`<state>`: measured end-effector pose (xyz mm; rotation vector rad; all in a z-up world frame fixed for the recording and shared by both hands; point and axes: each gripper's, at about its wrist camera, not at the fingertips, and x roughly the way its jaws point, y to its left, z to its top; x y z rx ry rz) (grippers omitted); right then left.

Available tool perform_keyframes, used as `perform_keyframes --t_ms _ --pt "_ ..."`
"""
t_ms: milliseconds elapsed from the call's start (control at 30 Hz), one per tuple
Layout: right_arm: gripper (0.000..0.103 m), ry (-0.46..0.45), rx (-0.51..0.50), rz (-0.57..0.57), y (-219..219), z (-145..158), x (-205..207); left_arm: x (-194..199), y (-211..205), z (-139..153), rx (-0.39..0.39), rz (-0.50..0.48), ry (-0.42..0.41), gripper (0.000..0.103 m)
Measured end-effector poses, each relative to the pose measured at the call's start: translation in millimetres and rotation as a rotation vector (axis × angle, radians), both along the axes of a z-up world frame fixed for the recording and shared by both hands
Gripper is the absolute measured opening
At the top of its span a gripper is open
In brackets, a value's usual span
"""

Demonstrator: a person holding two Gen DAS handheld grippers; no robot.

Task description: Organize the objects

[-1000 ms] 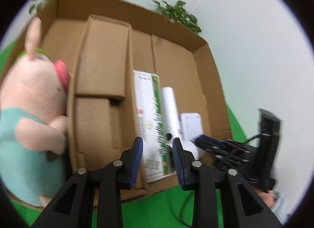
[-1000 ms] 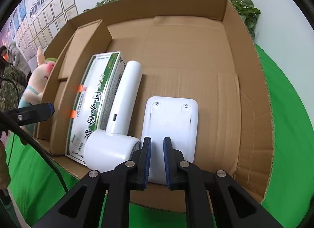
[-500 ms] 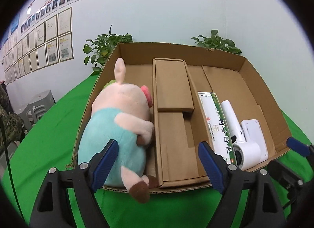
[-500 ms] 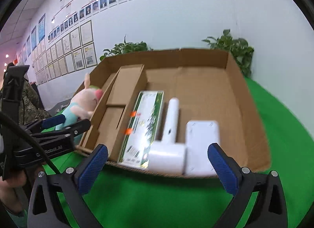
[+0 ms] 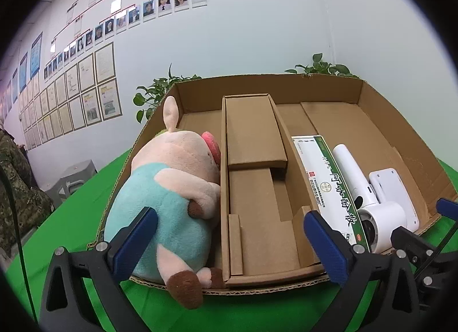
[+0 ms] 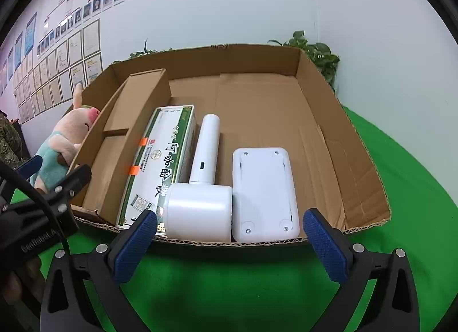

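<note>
- While both grippers hang just short of the near rim, the shallow brown cardboard tray (image 6: pixel 320 120) lies flat on the green cloth-covered table (image 6: pixel 400 177), its contents in a row.
- At the tray's left end, the pink plush pig in a teal shirt (image 5: pixel 169 189) lies on its side, its back against the left wall and one brown foot poking over the near rim.
- Just right of the pig sits a long brown cardboard insert (image 5: pixel 254 177) with a raised block at its far end; nothing is in it.
- Next comes a long white-and-green printed carton (image 6: pixel 160 160), lying flat and touching the insert's right wall.
- Beside it lies a white handheld hair dryer (image 6: pixel 203 177), barrel towards the near rim, handle pointing away.
- A flat white rectangular plastic unit with screws at its corners (image 6: pixel 263 192) lies against the dryer's barrel; the tray's right part is bare cardboard.
- Left gripper (image 5: pixel 232 243): its jaws have just been opening and now stand spread wide, holding nothing, in front of the pig and insert.
- Right gripper (image 6: pixel 232 243): its jaws are also spread wide and empty, over the cloth before the dryer and the white unit.
- Framed documents and photos (image 5: pixel 86 89) line the white wall, and leafy green plants (image 6: pixel 315 51) stand behind the tray.
</note>
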<state>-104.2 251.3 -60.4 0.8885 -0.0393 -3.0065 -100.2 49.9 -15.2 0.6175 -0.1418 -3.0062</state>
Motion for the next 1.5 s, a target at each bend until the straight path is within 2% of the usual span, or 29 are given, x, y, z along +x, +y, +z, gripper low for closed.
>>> perform_keyframes --t_ms 133,533,1500 --pt "0.103 -0.007 0.008 -0.004 -2.1 -2.3 -2.6 -2.1 -1.3 1.2 0.020 -0.002 0.005 0.102" --pt "0.103 -0.013 0.016 -0.009 -4.5 6.3 0.2 -5.9 3.4 0.5 0.015 0.003 0.004 0.102" --pt "0.103 -0.016 0.023 -0.013 -6.6 6.5 -0.3 -6.9 5.2 0.3 0.019 0.001 0.006 0.102"
